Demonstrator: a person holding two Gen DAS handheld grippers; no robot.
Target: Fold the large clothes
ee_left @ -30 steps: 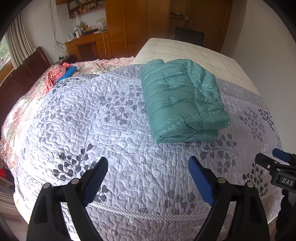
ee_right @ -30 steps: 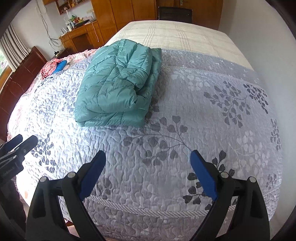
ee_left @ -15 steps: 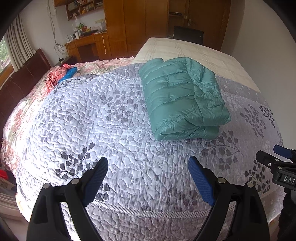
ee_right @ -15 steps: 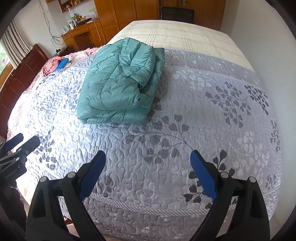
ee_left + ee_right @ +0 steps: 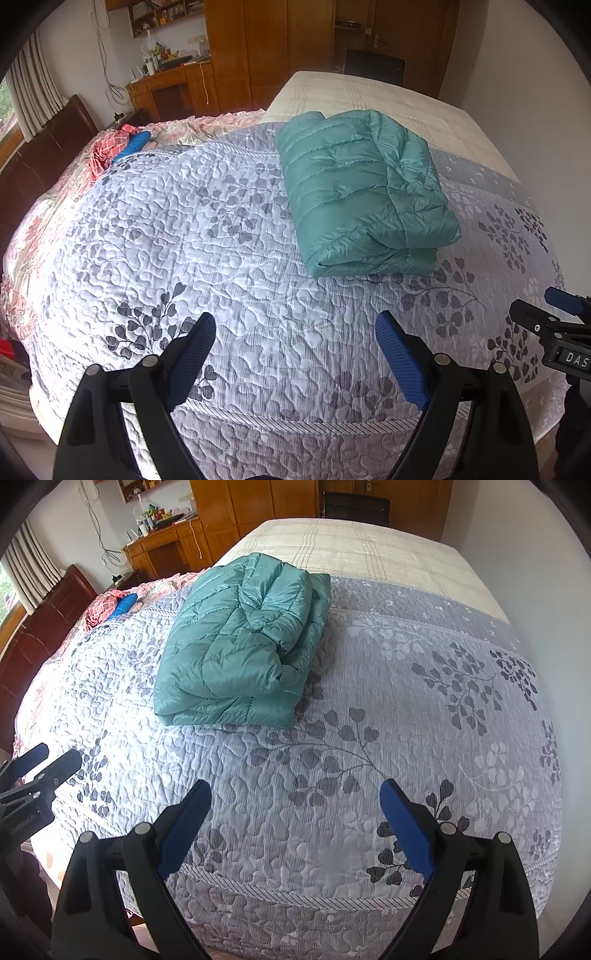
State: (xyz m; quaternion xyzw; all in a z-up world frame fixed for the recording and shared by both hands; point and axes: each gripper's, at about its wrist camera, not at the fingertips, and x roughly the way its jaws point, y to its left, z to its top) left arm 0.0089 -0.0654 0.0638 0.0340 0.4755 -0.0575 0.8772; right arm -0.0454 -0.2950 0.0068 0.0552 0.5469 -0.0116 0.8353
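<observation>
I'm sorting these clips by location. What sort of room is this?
Most likely a home bedroom. A large bed with a quilted floral cover fills the view, a folded teal puffer jacket lies on it, and wooden wardrobes and a cluttered desk stand behind.

Wooden wardrobe (image 5: pixel 280 51), desk (image 5: pixel 173 88) behind bed (image 5: pixel 221 229); curtained window (image 5: pixel 33 92) left

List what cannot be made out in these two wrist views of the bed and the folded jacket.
- Underside and inner layers of the teal jacket: hidden by its own folds, both views.
- Items on the desk: too small, left wrist view.
- Blue object near the headboard: too small to identify.
- Right hand-held gripper: cut off by the left view's edge.
</observation>
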